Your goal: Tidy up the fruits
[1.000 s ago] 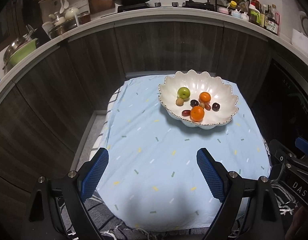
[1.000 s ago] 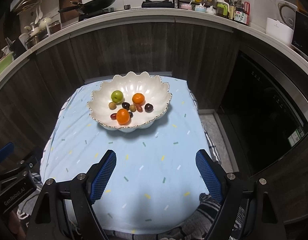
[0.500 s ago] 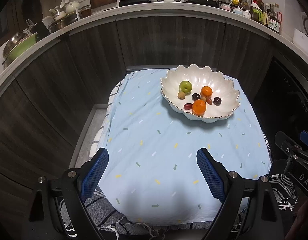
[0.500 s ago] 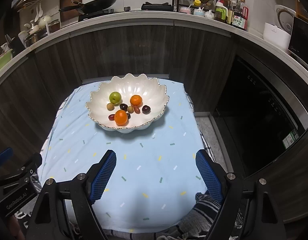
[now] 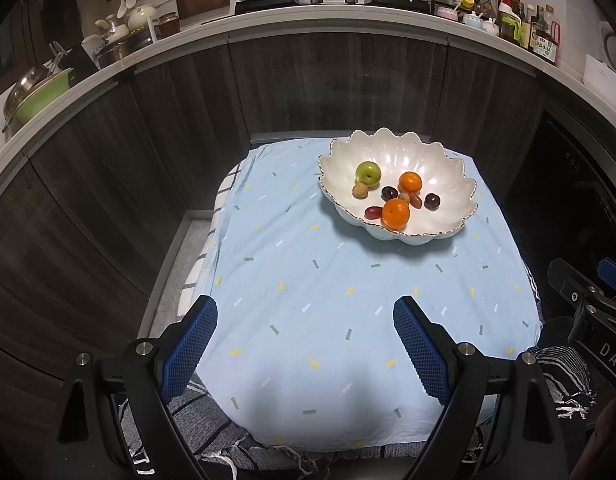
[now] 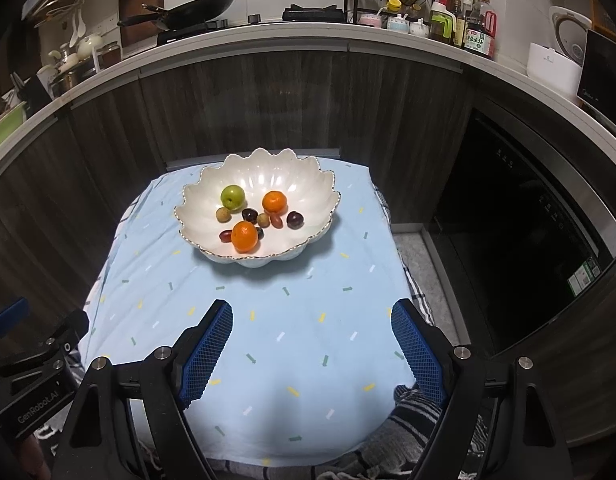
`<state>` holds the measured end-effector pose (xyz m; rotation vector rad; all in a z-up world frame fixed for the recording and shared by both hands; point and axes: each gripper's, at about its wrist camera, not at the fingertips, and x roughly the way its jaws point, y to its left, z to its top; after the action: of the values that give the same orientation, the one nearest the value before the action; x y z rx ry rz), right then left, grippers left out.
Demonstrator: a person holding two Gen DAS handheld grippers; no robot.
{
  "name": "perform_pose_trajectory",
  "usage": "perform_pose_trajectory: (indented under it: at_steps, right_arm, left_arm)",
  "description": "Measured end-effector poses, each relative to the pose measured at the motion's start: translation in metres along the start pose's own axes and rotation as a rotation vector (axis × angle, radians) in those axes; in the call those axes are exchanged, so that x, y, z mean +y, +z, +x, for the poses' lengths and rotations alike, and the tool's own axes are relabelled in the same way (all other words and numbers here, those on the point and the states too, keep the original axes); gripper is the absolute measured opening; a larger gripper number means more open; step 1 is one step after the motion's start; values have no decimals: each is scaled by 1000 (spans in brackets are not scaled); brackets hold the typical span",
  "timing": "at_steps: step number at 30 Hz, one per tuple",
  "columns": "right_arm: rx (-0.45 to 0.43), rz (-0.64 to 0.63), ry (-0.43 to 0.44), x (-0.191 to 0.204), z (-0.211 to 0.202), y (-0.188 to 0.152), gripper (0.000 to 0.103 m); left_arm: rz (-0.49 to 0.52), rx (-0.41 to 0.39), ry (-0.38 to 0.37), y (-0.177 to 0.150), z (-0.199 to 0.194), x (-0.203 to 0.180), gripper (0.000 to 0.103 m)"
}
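Note:
A white scalloped bowl (image 5: 448, 184) (image 6: 300, 184) stands at the far end of a small table under a light blue cloth (image 5: 328, 280) (image 6: 268, 312). In it lie a green apple (image 5: 368, 173) (image 6: 232, 197), two oranges (image 5: 396, 213) (image 6: 244, 236), several dark plums and small brown fruits. My left gripper (image 5: 306, 320) hangs open over the near part of the cloth, well short of the bowl. My right gripper (image 6: 312, 322) is open too, empty, above the near cloth.
Dark wood cabinet fronts curve around the table, topped by a white counter (image 6: 288, 38) with a wok (image 6: 196, 10), bottles and pots. A dark oven front (image 6: 520, 248) is at the right. A striped blanket (image 5: 196, 412) pokes out under the cloth.
Both views have drawn back and tipped a little: the bowl sits slightly farther and higher in the frame than a second ago. Both grippers remain open and empty.

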<state>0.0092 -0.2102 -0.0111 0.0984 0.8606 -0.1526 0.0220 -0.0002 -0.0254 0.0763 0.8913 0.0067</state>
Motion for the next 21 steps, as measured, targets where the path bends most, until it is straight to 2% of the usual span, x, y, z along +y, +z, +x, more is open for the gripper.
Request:
perform_pose_trajectory:
  at_steps: [21]
  right_arm:
    - [0, 9, 10, -1, -1, 0, 82]
  left_arm:
    - [3, -8, -2, 0, -2, -2, 90]
